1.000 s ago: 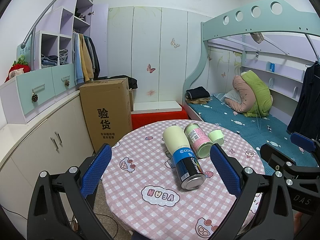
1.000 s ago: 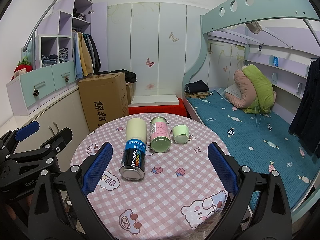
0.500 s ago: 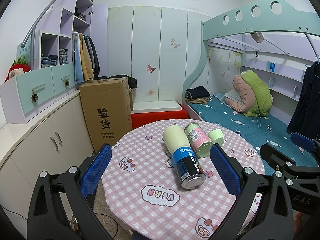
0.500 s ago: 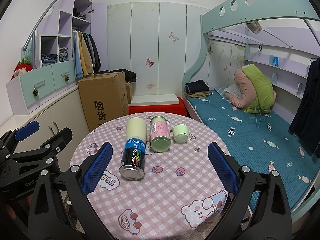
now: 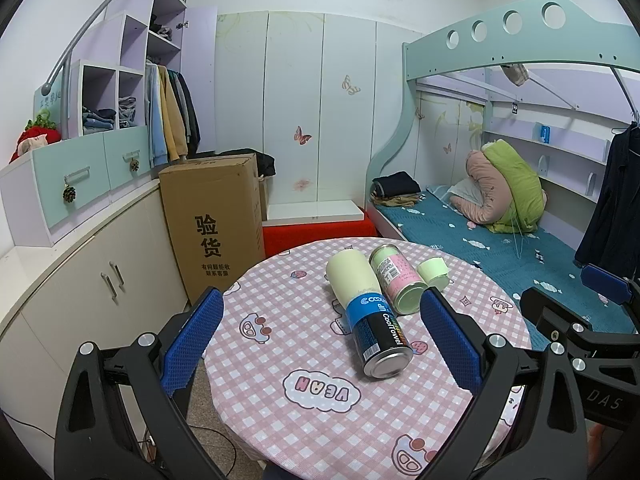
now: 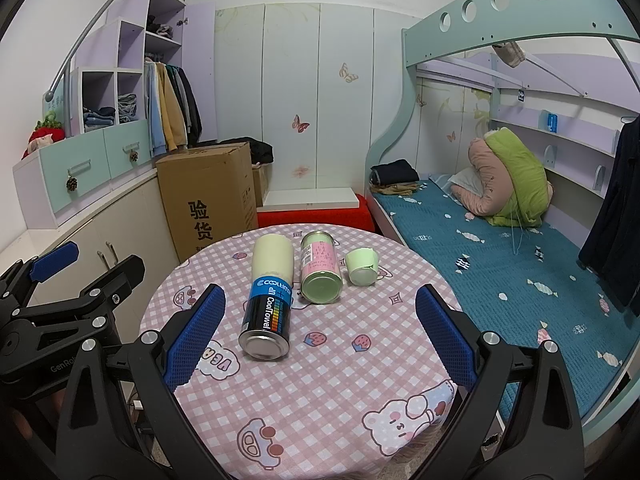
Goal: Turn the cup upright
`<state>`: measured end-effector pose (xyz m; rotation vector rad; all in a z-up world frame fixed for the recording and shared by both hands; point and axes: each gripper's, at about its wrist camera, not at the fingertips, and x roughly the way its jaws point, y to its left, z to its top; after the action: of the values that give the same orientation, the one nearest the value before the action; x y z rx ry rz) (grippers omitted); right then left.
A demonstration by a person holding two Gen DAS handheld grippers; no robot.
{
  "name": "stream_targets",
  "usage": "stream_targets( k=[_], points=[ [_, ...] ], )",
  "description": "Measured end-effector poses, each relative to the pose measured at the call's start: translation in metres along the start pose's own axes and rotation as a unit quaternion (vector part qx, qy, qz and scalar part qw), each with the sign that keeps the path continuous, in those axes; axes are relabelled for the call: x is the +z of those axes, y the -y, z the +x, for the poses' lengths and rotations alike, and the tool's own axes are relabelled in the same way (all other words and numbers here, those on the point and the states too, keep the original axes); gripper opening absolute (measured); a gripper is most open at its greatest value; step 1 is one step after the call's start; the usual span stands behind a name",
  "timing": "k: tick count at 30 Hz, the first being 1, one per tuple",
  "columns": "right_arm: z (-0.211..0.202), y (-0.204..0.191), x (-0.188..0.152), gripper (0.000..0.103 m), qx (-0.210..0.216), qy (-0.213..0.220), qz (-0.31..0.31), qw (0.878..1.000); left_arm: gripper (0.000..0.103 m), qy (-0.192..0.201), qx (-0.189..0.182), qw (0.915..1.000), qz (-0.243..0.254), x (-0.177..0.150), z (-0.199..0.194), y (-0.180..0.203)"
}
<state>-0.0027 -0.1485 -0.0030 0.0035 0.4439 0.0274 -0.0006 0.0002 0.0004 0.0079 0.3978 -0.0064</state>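
A small pale green cup (image 5: pixel 433 273) lies on its side at the far part of the round table (image 5: pixel 280 392); it also shows in the right wrist view (image 6: pixel 361 266), its base toward me. My left gripper (image 5: pixel 320 340) is open and empty, held above the table's near edge, well short of the cup. My right gripper (image 6: pixel 316 336) is open and empty too, above the near side of the table. Each gripper shows at the edge of the other's view.
Left of the cup lie a pink and green can (image 6: pixel 321 267) and a longer black, blue and cream can (image 6: pixel 269 300), both on their sides. A cardboard box (image 5: pixel 212 228) and cabinets stand to the left. A bunk bed (image 6: pixel 500 248) is on the right.
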Motion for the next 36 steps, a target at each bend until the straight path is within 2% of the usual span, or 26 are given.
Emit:
stream_targets(
  k=[28,36],
  points=[
    [0.004,-0.001,0.007,0.096,0.000,-0.001,-0.001,1.000,0.095,-0.002,0.000,1.0000,0.001,0.006,0.000,-0.002],
    [0.040,-0.010,-0.002,0.096,0.005,-0.018,0.002,1.000,0.095,-0.021,0.002,0.9998,0.004,-0.001,0.033,-0.011]
  ],
)
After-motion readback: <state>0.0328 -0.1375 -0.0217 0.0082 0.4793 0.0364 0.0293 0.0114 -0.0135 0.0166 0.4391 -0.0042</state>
